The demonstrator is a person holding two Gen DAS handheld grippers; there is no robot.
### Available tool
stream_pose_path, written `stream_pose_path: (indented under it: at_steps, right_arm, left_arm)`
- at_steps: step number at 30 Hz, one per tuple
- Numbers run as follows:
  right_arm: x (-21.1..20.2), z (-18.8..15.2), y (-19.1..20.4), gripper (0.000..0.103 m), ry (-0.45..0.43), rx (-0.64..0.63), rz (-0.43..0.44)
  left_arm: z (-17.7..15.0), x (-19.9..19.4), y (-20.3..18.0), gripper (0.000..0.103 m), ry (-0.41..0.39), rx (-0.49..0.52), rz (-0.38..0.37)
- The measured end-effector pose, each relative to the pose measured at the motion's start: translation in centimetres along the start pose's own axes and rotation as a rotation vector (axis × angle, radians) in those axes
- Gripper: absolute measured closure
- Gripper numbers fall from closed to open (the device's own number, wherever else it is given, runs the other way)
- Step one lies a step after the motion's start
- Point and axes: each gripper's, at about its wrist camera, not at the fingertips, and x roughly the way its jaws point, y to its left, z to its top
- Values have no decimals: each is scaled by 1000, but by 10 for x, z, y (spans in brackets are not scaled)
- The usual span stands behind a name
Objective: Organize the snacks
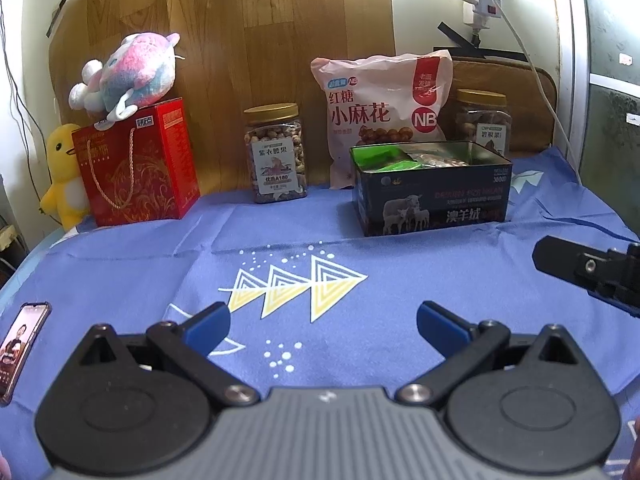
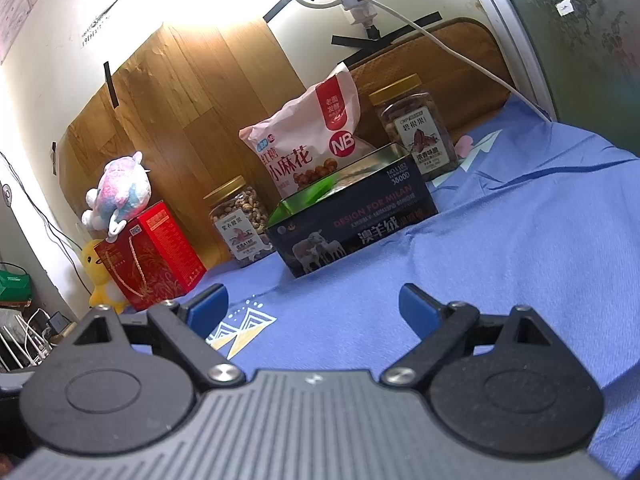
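Both hand-held grippers spread, seemingly empty.

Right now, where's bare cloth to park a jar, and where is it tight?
Free: the blue tablecloth between the open tin box and the left gripper, and the strip right of the tin. Also between the red gift box and the phone. Crowded: the back row, where the cashew jar, pink snack bag and second jar stand.

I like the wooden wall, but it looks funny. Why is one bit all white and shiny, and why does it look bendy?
In the right wrist view, strong glare whitens the top of the brown wood-grain board; in the left wrist view the same board is evenly lit, though its edges bow from fisheye distortion, as does the blue patterned tablecloth.
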Motion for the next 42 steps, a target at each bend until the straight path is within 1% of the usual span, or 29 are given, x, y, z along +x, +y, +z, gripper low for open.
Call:
stream_pose_path:
  at_steps: [9,15,20,25,29,33,42]
  right_arm:
    - [0,0,-2,9,-2,0,-1]
    - [0,0,-4,9,-4,1,-3]
    - [0,1,-4,9,-5,1,-3]
    - [-1,1,-4,9,-4,3,-5]
    - [-2,0,-5,9,-6,6,-9]
    - [-1,0,-5,9,-6,7,-10]
    - [-2,-2,-5,9,-4,11,-14]
  left_arm:
    - [1,-4,2,0,-16,-3,-6]
    - [2,-7,5,0,-28,-25,-46]
    - [-1,-4,3,0,5,-16,-61]
    - [-4,3,3,0,60,-25,-81]
    - [-7,9,-3,0,100,6,-46]
    - [-10,16,-2,0,145,0,-50]
    - [-13,21,-5,0,170,36,-2]
